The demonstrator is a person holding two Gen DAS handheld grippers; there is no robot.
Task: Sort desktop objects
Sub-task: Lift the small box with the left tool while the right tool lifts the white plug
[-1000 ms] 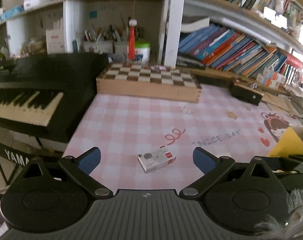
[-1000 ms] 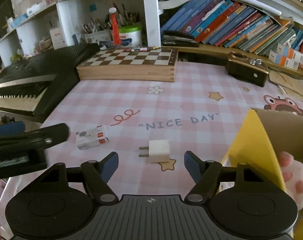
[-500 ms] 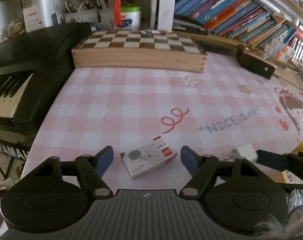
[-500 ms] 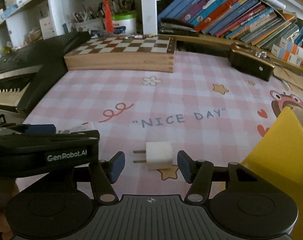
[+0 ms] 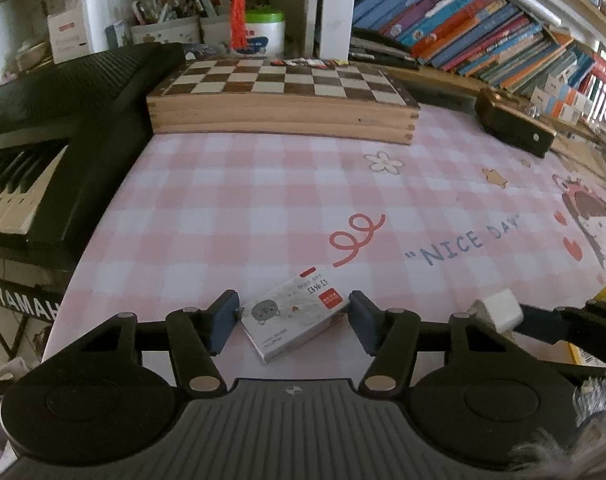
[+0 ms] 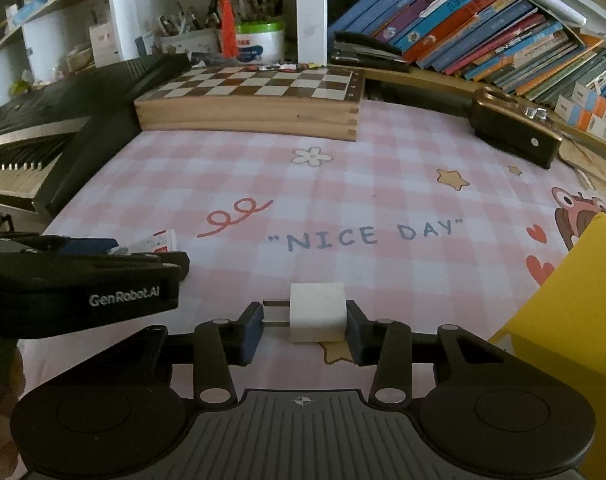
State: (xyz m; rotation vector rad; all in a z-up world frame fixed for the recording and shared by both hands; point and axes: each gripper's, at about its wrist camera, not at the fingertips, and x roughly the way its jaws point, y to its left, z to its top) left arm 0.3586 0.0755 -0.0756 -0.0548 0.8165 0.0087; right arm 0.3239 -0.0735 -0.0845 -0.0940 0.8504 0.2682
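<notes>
Both grippers bracketing items on the pink mat.
Left gripper (image 5: 289, 322) is straddling the staple box (image 5: 295, 316), pads at its ends; right gripper (image 6: 303, 326) is closing around the charger (image 6: 318, 312), both lying nearer than the chessboard (image 6: 255, 100).

Staple box (image 5: 294, 315): small flat white carton with a red label, a grey cat picture and printed text, lying flat and askew on the pink checked counter (image 5: 263, 200) near its front left edge. Charger (image 6: 318, 312): white cube plug lying on its side, two metal prongs pointing left, on the counter right of the box, over a printed star.
</notes>
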